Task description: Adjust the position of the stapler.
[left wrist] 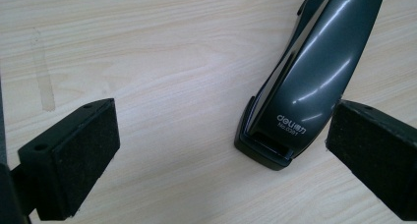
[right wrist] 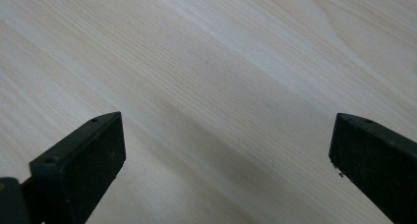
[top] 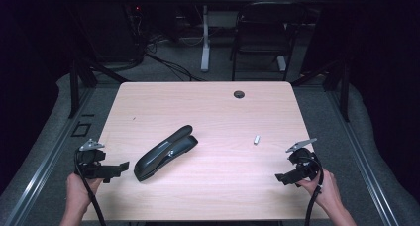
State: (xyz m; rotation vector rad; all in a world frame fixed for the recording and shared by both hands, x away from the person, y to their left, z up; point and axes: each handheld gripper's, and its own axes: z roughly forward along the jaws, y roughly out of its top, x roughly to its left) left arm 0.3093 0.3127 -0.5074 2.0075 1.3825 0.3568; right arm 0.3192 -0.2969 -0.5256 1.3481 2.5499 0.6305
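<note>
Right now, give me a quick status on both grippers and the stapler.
Left gripper open, empty, beside stapler. Right gripper open, empty, over bare table. Stapler flat on table, untouched. Small silver piece lies apart.

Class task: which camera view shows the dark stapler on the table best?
The high view: the whole stapler lies in sight, slightly open. The left gripper view gives its rear end and printed label close up. The right gripper view looks at bare table.
</note>
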